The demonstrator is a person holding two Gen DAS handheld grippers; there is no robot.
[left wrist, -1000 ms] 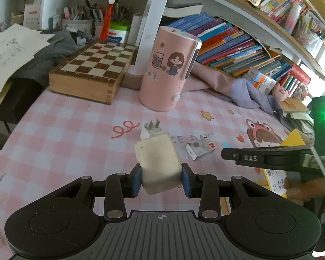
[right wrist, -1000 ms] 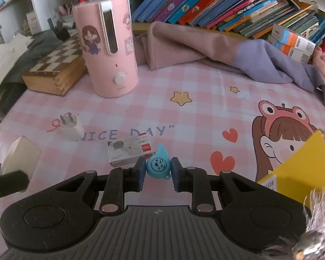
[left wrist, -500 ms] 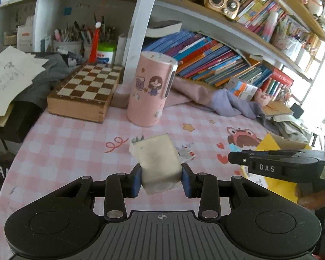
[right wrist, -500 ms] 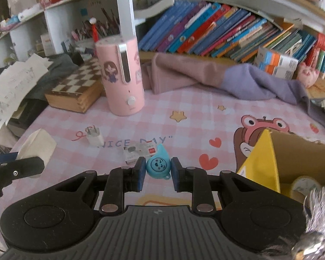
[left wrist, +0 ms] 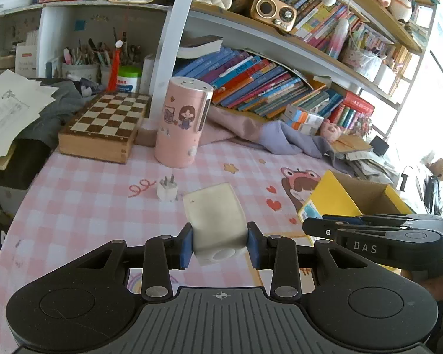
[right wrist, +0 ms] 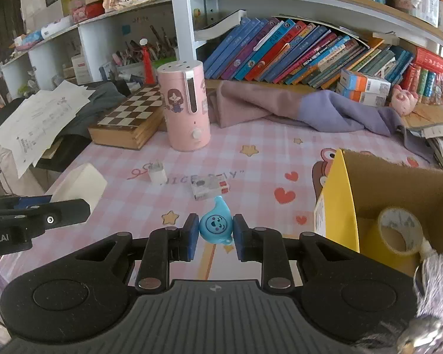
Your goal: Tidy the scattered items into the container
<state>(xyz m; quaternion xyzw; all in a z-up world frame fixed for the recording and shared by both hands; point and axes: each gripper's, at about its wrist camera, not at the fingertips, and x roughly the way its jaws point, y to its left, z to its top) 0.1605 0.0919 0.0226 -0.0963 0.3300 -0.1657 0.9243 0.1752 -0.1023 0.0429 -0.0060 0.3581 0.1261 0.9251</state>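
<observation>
I have both claws loaded. My left claw (left wrist: 218, 243) is clamped on a white block-shaped charger (left wrist: 214, 218), held well up off the surface (left wrist: 82, 206). My right claw (right wrist: 212, 237) is pinching a small blue teardrop charm (right wrist: 215, 224) with a smiling face. Both are lifted clear of the pink checked cloth.

The container is the yellow cardboard box (right wrist: 336, 206), open at the top, off to my right. A roll of tape (right wrist: 398, 236) already lies inside. A white plug adapter (right wrist: 157, 172) and a small flat packet (right wrist: 211, 187) are on the surface, well apart from the box, so the task is, I judge, only partly done.

To do this step well, I would take the right claw over the box first, since it is nearer, and let the charm go only once it is past the near wall, low enough that it does not bounce out. The left claw has to cross behind it, so I would keep them at different heights to avoid a knock. The charger looks heavier and is gripped near its lower end; I would keep it level and lower it in rather than drop it onto the tape.
</observation>
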